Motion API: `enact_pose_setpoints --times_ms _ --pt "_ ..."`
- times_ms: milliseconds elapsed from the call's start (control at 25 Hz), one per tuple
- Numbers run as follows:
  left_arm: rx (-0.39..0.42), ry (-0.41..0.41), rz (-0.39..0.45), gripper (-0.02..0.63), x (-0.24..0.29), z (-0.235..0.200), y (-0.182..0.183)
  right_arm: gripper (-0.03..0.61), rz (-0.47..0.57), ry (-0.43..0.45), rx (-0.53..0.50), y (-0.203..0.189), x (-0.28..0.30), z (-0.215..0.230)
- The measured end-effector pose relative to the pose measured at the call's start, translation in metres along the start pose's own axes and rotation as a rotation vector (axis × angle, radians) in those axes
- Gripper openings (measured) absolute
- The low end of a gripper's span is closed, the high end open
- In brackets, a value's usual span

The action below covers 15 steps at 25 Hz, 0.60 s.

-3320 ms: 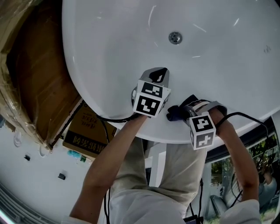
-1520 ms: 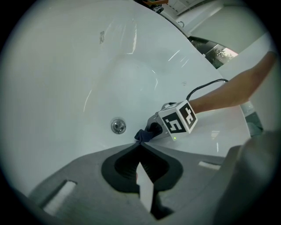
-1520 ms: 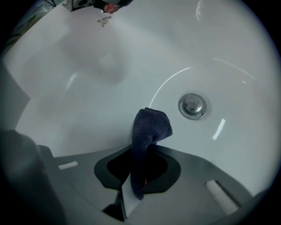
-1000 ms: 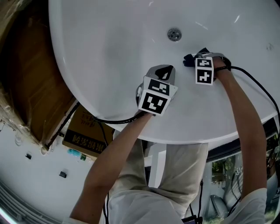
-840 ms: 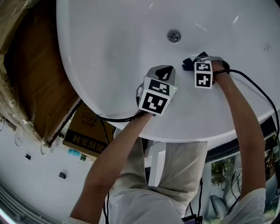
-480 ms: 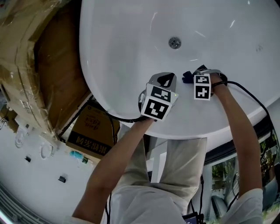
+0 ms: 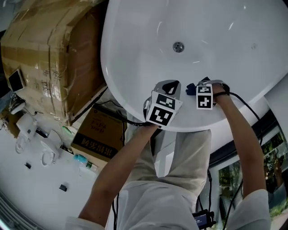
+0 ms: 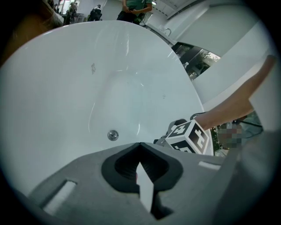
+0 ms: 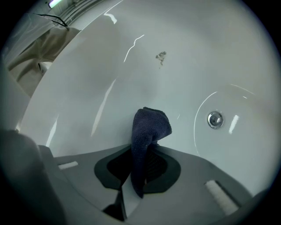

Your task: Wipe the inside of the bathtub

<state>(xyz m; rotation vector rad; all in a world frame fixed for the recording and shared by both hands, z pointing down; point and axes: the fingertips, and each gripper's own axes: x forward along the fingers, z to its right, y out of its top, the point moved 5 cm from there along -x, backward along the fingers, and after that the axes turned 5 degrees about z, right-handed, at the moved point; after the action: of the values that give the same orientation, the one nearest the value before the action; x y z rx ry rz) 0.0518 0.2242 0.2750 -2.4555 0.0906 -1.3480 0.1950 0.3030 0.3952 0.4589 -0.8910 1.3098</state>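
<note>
The white bathtub (image 7: 135, 54) fills the top of the head view, its drain (image 7: 178, 46) in the basin's floor. My right gripper (image 7: 193, 88) is shut on a dark blue cloth (image 9: 149, 125), which bunches up above the jaws and rests against the tub's near inner wall, short of the drain (image 9: 214, 119). My left gripper (image 7: 168, 84) hovers just beside it over the near wall, shut with nothing between its jaws. In the left gripper view, the left gripper (image 8: 140, 149) points along the tub, with the drain (image 8: 113, 135) ahead and the right gripper's marker cube (image 8: 189, 138) to its right.
Large wrapped cardboard boxes (image 7: 49, 54) stand left of the tub. A smaller box (image 7: 96, 134) and cables lie on the floor below them. A small dark mark (image 9: 161, 56) sits on the tub wall. A person (image 8: 134, 5) stands beyond the tub's far end.
The right gripper carried the cloth from the near rim into the basin toward the drain, then drew back slightly. The left gripper stayed by the near wall. The head view shifted.
</note>
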Motion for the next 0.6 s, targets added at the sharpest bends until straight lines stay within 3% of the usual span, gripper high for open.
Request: enact_pose_setpoints --times_ms 600 --pt "0.094 -0.008 0.013 -0.002 -0.063 0.039 0.000 0.048 0.075 0.007 0.037 0.046 -0.047 -0.075"
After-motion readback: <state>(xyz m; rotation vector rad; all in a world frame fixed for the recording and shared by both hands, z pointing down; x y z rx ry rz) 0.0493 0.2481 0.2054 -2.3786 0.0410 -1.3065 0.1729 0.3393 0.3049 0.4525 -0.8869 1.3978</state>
